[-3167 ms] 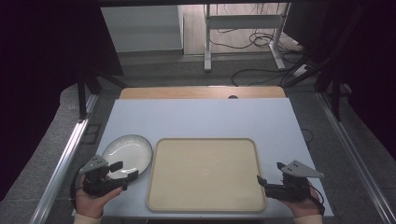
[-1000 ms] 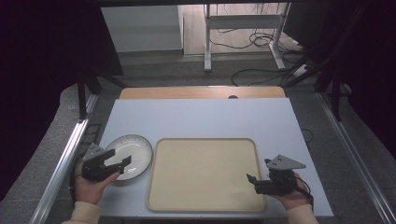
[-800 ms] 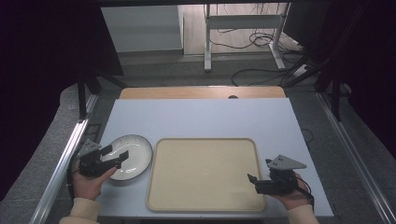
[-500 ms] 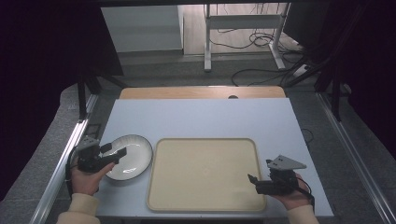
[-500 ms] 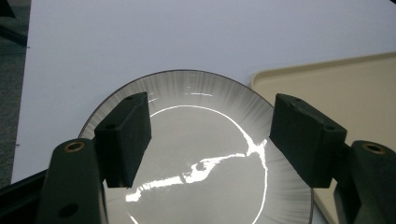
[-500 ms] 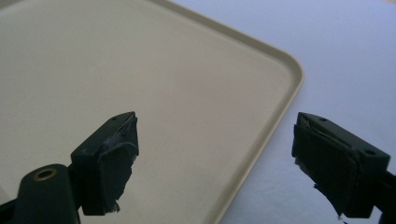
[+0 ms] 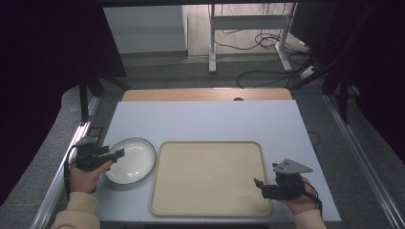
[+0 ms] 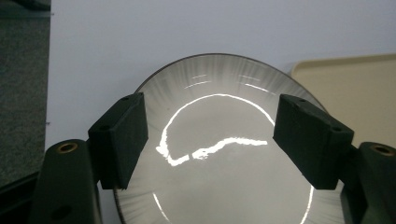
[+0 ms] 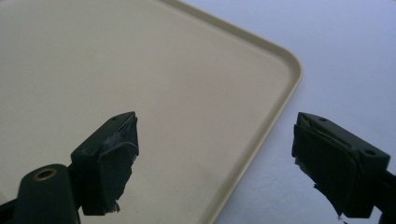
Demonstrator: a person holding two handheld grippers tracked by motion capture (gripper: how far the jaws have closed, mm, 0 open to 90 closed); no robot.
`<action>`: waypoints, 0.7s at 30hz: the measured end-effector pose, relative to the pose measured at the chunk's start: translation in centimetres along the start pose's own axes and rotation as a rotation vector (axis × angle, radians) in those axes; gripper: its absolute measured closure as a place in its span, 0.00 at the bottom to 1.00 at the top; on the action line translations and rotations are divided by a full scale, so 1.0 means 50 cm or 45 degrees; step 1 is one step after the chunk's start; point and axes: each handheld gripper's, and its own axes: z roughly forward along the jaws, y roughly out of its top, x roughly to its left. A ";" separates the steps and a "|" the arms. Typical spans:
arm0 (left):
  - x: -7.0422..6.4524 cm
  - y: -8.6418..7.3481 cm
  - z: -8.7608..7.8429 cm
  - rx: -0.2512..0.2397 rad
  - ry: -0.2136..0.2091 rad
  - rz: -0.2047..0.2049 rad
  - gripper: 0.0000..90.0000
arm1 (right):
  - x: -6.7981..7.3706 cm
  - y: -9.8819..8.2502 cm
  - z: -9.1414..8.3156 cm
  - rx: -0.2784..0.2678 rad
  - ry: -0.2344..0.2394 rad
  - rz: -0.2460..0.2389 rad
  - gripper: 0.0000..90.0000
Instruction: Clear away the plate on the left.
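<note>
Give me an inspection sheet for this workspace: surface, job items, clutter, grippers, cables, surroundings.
Surface: pale blue-white tabletop, wooden strip along its far edge.
Job's things: round glossy white plate with dark rim, lying left of and close beside the beige rectangular plastic tray; both bare.
Clutter: nothing seen.
Grippers: left hand-held gripper open, jaws straddling the plate's left part; right hand-held gripper open, jaws straddling the tray's right rim near a corner.
Cables: black cables on the floor beyond the table.
Surroundings: metal stand legs, dark curtains at both sides.
</note>
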 end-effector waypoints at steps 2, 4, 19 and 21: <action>0.007 0.001 0.003 0.018 -0.001 -0.019 0.30 | 0.000 0.000 0.001 0.003 -0.002 -0.001 0.17; 0.019 0.003 0.005 0.030 0.028 -0.044 0.30 | 0.000 0.000 0.001 0.005 -0.002 -0.001 0.17; 0.061 -0.009 0.006 0.078 0.058 -0.104 0.34 | -0.003 -0.003 0.002 0.017 -0.005 -0.003 0.17; 0.067 -0.012 0.008 0.099 0.047 -0.134 0.37 | -0.003 -0.003 0.003 0.017 -0.005 -0.004 0.17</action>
